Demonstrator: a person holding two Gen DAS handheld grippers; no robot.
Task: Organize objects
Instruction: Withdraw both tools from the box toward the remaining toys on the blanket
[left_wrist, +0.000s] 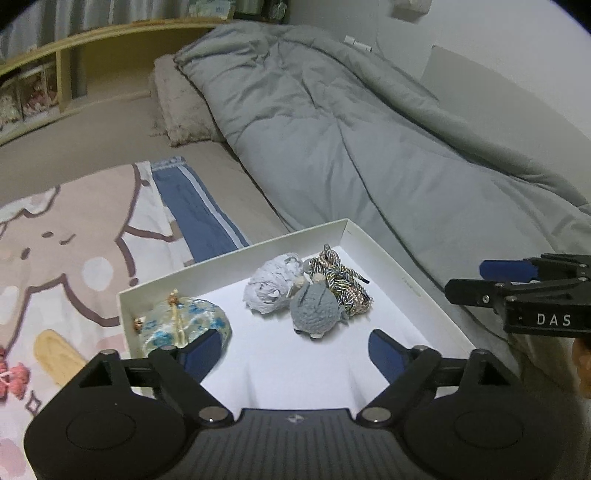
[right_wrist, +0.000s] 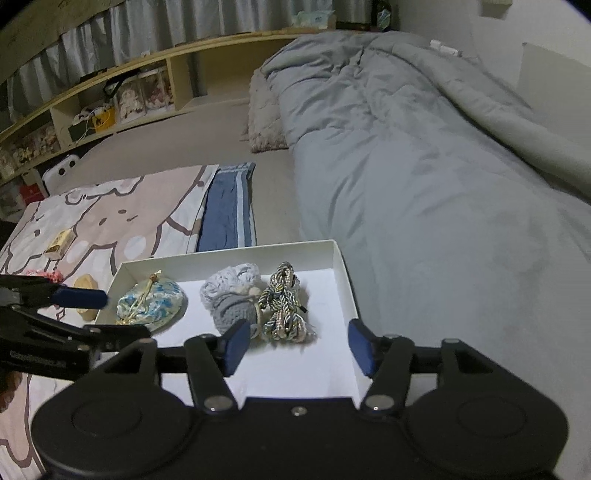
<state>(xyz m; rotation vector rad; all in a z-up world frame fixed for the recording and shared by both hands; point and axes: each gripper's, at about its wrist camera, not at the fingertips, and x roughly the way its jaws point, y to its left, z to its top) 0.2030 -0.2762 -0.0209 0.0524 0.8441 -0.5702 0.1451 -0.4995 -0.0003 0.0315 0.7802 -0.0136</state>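
A shallow white box (left_wrist: 417, 291) lies on the bed and also shows in the right wrist view (right_wrist: 341, 273). In it lie a blue-flowered pouch (left_wrist: 184, 325) (right_wrist: 151, 304), a pale knitted bundle (left_wrist: 271, 286) (right_wrist: 231, 282), a grey knitted plush (left_wrist: 316, 308) (right_wrist: 234, 312) and a braided cord bundle (left_wrist: 341, 282) (right_wrist: 284, 304). My left gripper (left_wrist: 295, 352) is open and empty over the box's near part. My right gripper (right_wrist: 297, 345) is open and empty over the box's near right corner, and it shows at the right of the left wrist view (left_wrist: 495, 278).
A cartoon-print blanket (left_wrist: 66, 251) lies left of the box with a tan wooden piece (right_wrist: 86, 286), a small yellow packet (right_wrist: 59, 243) and a pink item (right_wrist: 46, 275) on it. A blue striped cloth (right_wrist: 229, 214) lies behind. A grey duvet (left_wrist: 369, 147) fills the right.
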